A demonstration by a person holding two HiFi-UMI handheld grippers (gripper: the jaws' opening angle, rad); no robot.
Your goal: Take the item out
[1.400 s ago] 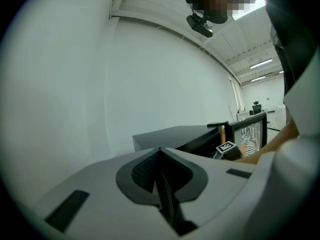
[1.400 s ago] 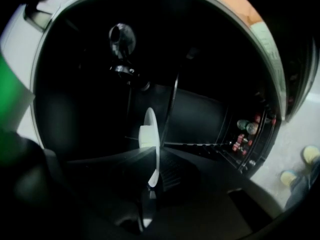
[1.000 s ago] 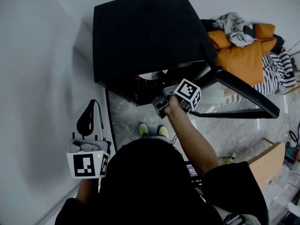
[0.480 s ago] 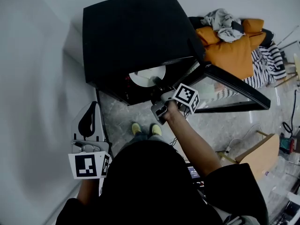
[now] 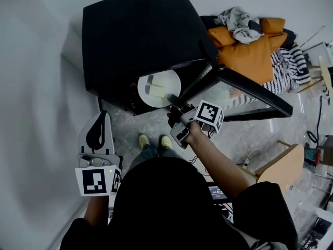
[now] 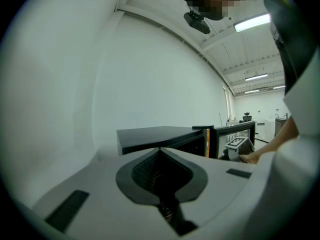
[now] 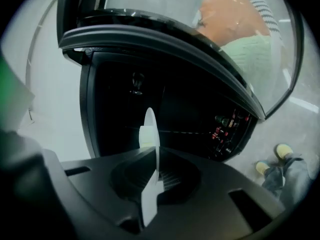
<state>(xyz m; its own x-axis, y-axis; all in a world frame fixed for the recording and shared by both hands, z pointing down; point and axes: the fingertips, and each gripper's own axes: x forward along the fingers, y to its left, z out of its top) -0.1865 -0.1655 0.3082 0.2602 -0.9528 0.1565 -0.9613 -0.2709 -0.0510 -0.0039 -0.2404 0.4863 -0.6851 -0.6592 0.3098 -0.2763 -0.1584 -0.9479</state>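
A white plate point(image 5: 158, 85) with a pale slab of food point(image 5: 156, 91) on it sticks out of the open front of a black cabinet point(image 5: 140, 30). My right gripper point(image 5: 175, 102) is shut on the plate's near rim. In the right gripper view the plate point(image 7: 150, 126) stands edge-on between the jaws of that gripper point(image 7: 152, 171), with the dark cabinet interior point(image 7: 180, 114) behind it. My left gripper point(image 5: 100, 121) hangs low at the left near the wall, shut and holding nothing. In the left gripper view, the left gripper point(image 6: 160, 156) points at the cabinet from the side.
The cabinet's glass door point(image 5: 244, 95) stands swung open to the right. Orange cushions and clothes point(image 5: 250, 56) are piled behind it. A wooden chair point(image 5: 283, 171) stands at the right. A white wall point(image 5: 36, 87) runs along the left. The person's yellow shoes point(image 5: 143, 139) are on the marble floor.
The right gripper has drawn back from the cabinet with the plate, which now shows almost whole outside the opening. The left gripper has stayed in place.
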